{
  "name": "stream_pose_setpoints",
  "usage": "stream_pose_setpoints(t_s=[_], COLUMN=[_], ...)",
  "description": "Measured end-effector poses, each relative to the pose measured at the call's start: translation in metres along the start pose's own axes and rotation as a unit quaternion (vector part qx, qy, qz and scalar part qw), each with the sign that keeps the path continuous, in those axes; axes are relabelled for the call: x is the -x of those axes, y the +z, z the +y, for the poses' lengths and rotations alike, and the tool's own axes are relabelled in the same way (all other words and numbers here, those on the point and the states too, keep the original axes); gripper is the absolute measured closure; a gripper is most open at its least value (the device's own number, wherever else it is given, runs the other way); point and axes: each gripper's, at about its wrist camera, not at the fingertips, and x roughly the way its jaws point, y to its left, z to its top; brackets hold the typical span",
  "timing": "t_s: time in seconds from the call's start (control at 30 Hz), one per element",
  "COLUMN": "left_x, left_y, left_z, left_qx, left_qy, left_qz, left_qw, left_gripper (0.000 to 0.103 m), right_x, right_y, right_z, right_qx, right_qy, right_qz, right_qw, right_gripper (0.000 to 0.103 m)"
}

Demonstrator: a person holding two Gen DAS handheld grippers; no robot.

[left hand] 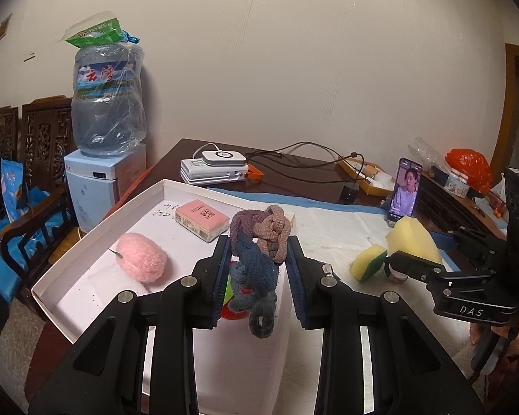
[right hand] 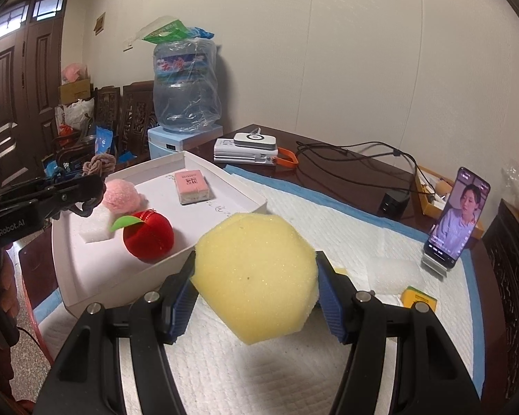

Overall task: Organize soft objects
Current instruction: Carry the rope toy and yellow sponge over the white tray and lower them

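Your left gripper (left hand: pixel 257 259) has its fingers pinched on a knotted rope toy (left hand: pixel 259 245): the brown and mauve knots bulge beyond the fingertips, and the blue-grey end hangs down between the pads toward the camera. The toy is held above the white tray (left hand: pixel 97 224). Beyond your left finger lie a pink plush ball (left hand: pixel 142 257) and, farther out, a pink packet (left hand: pixel 202 219), both inside the tray. A red item shows under the hanging end, mostly hidden.

Your right gripper (right hand: pixel 256 276) has its fingers clamped on a pale yellow sponge (right hand: pixel 256 276), which fills the gap between the blue pads and bulges past them. It is held over the white quilted mat (right hand: pixel 346 228), just beside the tray's near corner. Left of your left finger, inside the tray, sits a red plush apple (right hand: pixel 150 238). Right of your right finger, a phone (right hand: pixel 458 218) stands upright on the mat.
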Motion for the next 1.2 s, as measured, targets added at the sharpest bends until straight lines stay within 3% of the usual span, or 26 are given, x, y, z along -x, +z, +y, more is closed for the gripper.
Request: stream_pose_setpoints(t_s=[0.83, 1.2], left_x=[0.012, -0.016], left_y=[-0.006, 0.004], left_z=[0.067, 0.093], left_qx=[0.060, 0.069], left_qy=[0.058, 0.091], left_qz=[-0.004, 0.028], left_qw=[0.9965, 0.9931], left_gripper=[0.071, 0.071], right_x=[-0.037, -0.078], right_y=[0.045, 0.065], right_z=[0.036, 0.033], right_qx=[-0.021, -0.072], right_qy=[0.094, 0.136], right_qz=[0.014, 0.043], right_qw=[0.995, 0.987], right_gripper=[0.040, 0.040])
